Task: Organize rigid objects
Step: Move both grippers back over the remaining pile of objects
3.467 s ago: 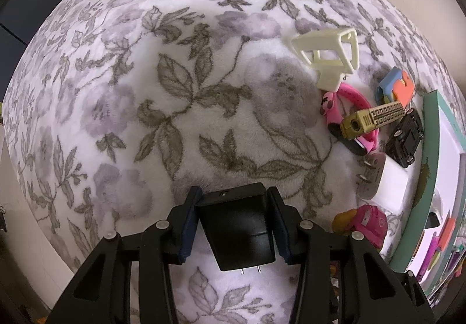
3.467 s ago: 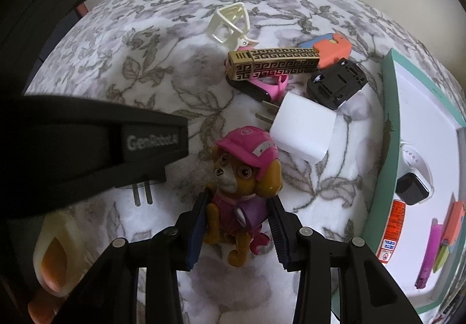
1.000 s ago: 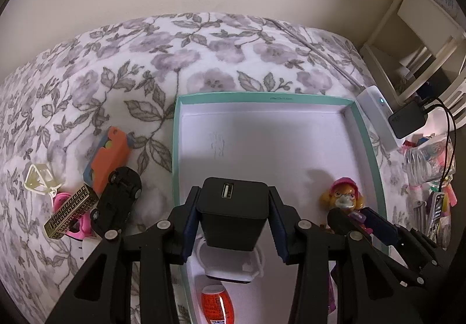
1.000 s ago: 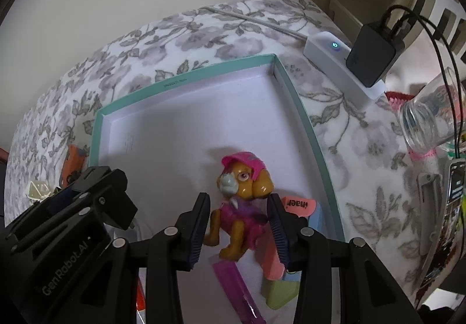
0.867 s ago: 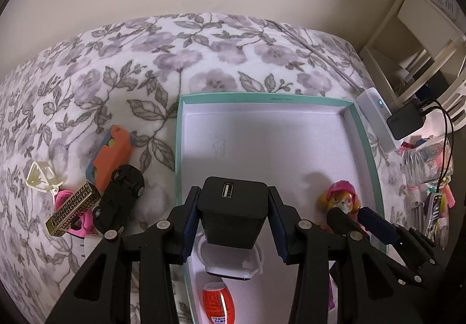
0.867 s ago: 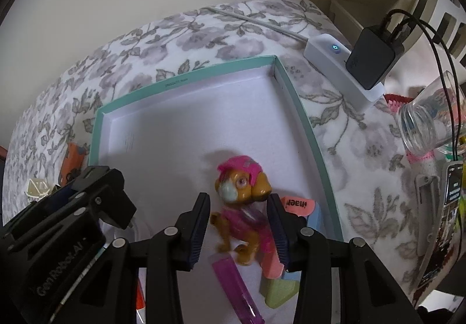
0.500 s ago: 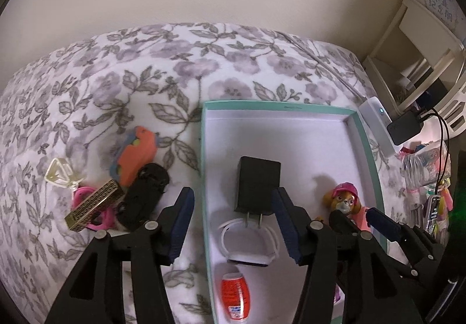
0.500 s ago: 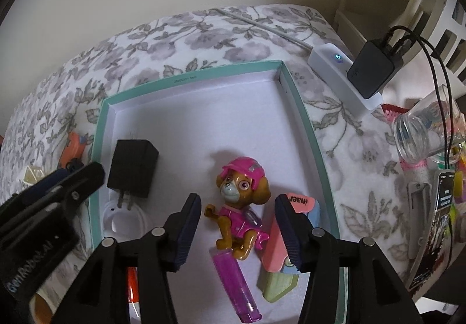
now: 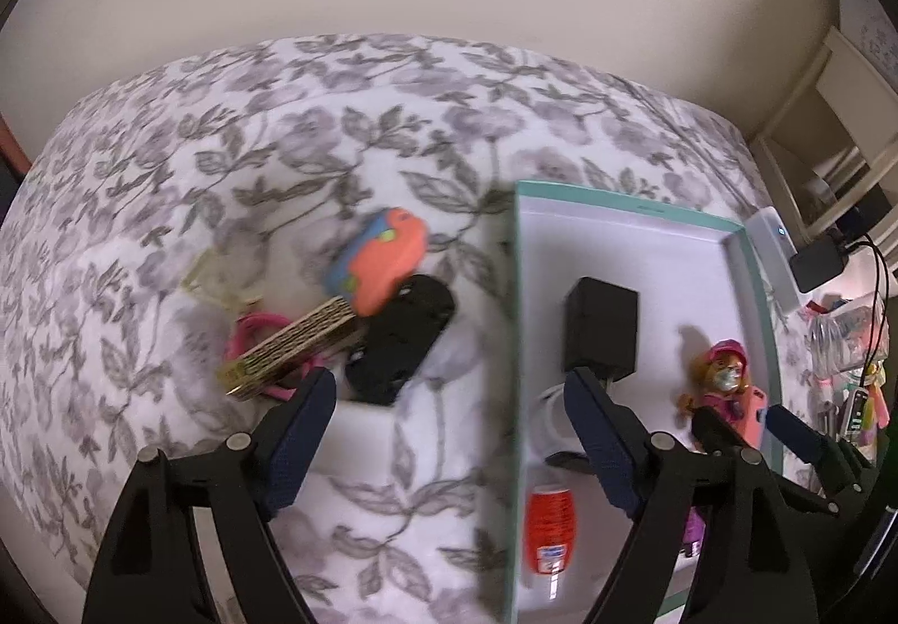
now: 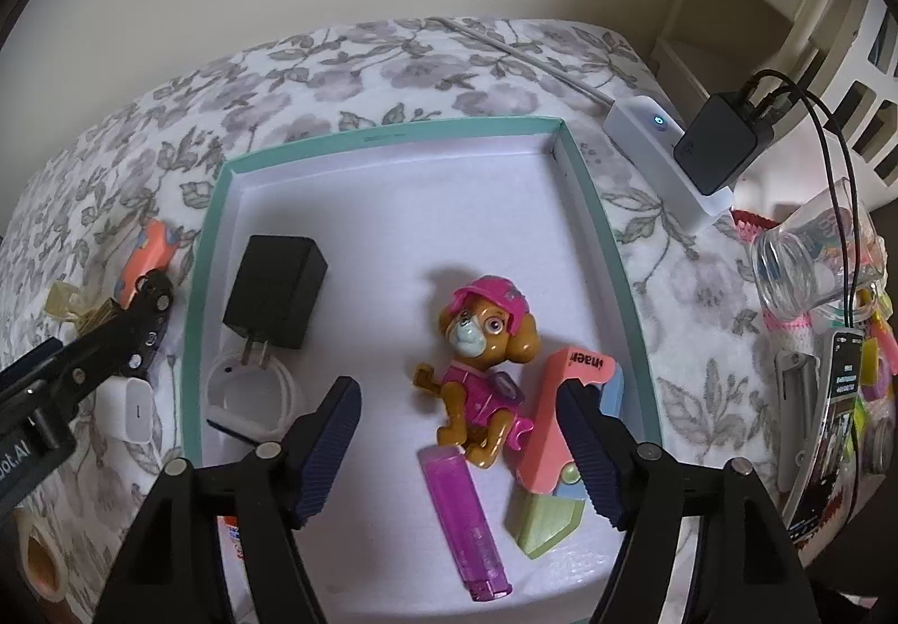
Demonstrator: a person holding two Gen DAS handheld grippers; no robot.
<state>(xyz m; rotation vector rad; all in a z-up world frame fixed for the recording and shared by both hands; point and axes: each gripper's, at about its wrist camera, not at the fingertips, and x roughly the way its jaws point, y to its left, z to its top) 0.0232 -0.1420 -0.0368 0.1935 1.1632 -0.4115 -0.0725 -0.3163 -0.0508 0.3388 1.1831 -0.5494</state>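
Inside the teal cardboard tray (image 10: 203, 253), boxy charger (image 10: 275, 292) and plastic pup (image 10: 482, 371) lie beneath both just-spread, empty grippers.

blanket (image 10: 393, 57): soft, fuzzy cloth, I'd say
tray (image 10: 393, 133): matt card, it looks to me
charger (image 10: 275, 298): matt black plastic
pup figure (image 10: 482, 343): glossy plastic

Light in here is soft and kinda dim, warm-ish, with no hard glare. The left wrist view is smeared by motion blur, worst along the teal box (image 9: 515, 343) rim and the floral blanket (image 9: 280, 164). The right wrist view is sharp, and the toy dog (image 10: 482, 343) throws a faint shadow. Both views bulge fisheye-style, with black corners.
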